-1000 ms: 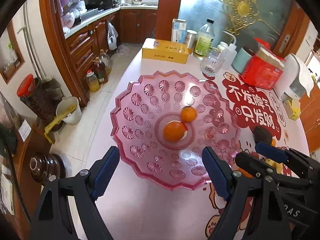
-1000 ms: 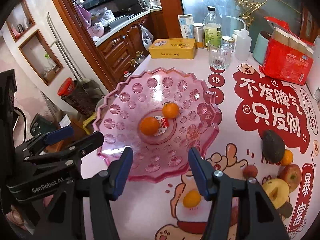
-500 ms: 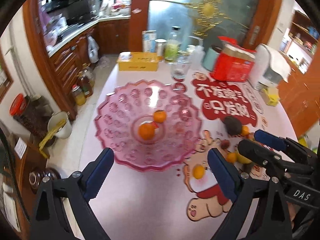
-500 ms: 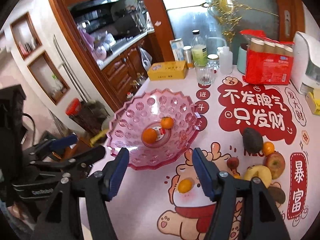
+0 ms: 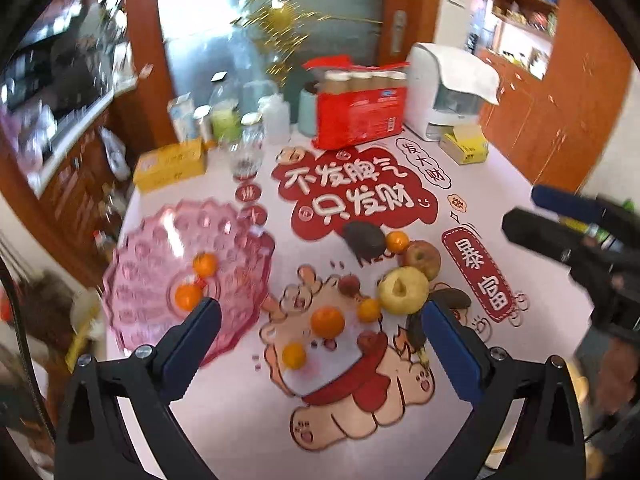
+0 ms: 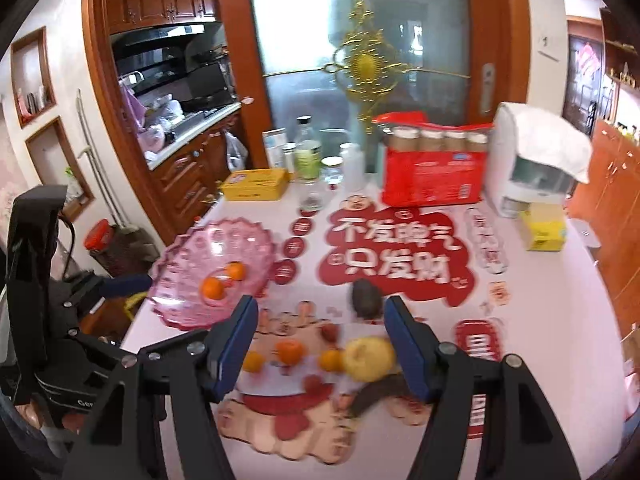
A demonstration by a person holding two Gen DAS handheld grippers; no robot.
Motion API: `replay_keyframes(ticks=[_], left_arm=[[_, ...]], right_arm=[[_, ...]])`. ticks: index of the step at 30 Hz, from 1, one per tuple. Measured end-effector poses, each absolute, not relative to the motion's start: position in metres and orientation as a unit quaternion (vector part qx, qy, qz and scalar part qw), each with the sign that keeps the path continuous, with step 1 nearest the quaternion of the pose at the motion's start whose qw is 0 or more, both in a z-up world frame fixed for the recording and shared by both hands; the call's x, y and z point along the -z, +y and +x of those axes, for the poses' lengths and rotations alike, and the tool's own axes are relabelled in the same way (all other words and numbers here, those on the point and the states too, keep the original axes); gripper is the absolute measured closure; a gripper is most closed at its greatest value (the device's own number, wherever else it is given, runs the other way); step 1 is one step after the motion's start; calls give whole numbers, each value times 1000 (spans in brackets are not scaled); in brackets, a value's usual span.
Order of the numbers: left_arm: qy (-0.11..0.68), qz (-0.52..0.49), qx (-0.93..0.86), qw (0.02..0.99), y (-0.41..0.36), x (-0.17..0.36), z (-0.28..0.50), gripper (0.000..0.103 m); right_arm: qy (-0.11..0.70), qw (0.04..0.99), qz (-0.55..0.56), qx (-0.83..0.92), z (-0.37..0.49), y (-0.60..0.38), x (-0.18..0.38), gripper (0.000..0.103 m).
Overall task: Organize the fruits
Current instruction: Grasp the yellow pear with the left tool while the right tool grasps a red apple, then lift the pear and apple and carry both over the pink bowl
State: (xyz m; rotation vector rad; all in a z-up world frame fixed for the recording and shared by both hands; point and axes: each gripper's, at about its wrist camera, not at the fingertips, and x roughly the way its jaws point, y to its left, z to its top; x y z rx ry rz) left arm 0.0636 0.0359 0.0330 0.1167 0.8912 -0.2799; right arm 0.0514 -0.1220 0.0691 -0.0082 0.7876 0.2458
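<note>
Both tongs stood with their blue fingers apart and gripped nothing: the left gripper [image 5: 320,320] hung above the loose fruit on the table [image 5: 520,184], and the right gripper [image 6: 318,312] hovered over the same cluster. Two oranges [image 5: 188,295] lay in the pink glass bowl [image 5: 140,264] at the table's left edge. Beside the bowl, on the cartoon mat, sat three more oranges [image 5: 328,322], a yellow apple [image 5: 404,290], a red apple [image 5: 422,258] and a dark avocado [image 5: 364,238], close together. Farther back stood a red package [image 6: 432,176], a yellow box [image 6: 256,184] and several bottles.
</note>
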Motion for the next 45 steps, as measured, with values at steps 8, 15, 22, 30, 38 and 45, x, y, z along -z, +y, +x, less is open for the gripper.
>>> replay_keyframes(ticks=[8,15,22,30,38,45], left_arm=[[447,79,157,877,-37,-13,91,3],[502,52,146,851,-70,50,111,3],[536,-1,122,836,-81,99,129,12],[559,-27,111,821,-93,135,146,33],[564,-26,108,818,-99,146,155,35],[561,-28,104,821,-99,150,159,34]], right_arm=[[417,905,-28,-76,94,-203,-60,37],[474,875,11,-92,136,-246,0,37],[529,836,12,-145,161,-235,71,37],[567,803,12,-186,182,-216,123,37],[585,783,34,-208,197,-217,151,37],[589,774,56,-226,207,-218,160,35]])
